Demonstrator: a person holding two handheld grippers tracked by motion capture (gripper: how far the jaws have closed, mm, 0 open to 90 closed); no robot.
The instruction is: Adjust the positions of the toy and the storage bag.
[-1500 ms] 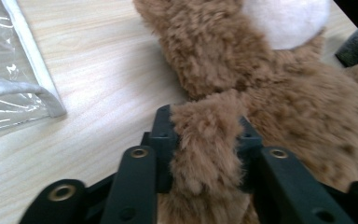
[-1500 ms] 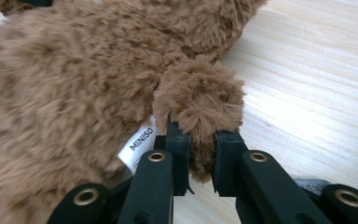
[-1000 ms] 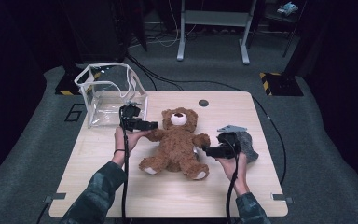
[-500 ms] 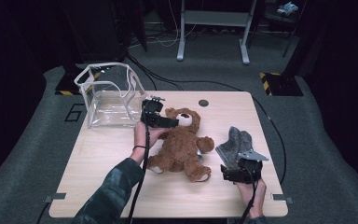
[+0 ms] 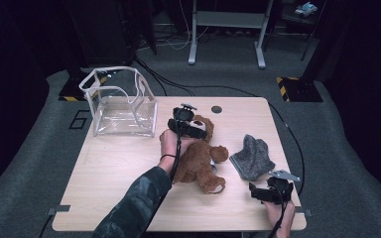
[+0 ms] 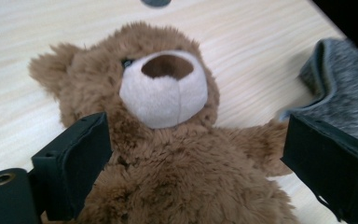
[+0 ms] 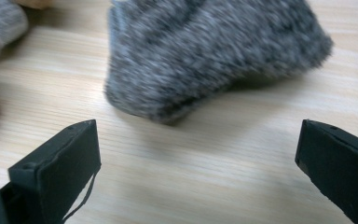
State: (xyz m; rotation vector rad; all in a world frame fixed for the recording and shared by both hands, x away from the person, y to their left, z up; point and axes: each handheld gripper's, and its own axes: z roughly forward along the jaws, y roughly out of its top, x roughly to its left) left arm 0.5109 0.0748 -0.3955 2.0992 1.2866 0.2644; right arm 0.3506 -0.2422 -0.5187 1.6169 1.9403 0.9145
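High view: the teddy bear (image 5: 198,158) lies mid-desk (image 5: 119,198) under the left claw (image 5: 198,133), jaws apart and just opening wider astride its chest; close low on the torso, while the right claw (image 5: 268,194) waits agape near the grey hat (image 5: 252,157).

Brown teddy bear (image 5: 198,158) on its back, grey knitted hat (image 5: 252,157) beside it.

The teddy bear is plush, shaggy brown with a pale cream muzzle, a dark brown nose and small round ears; it lies face up on the light wooden counter (image 5: 114,173), near the middle, head toward the far edge, arms spread. One arm reaches toward the hat. The hat is speckled grey fuzzy knit, slumped on the counter just beside the bear, apart from its body.
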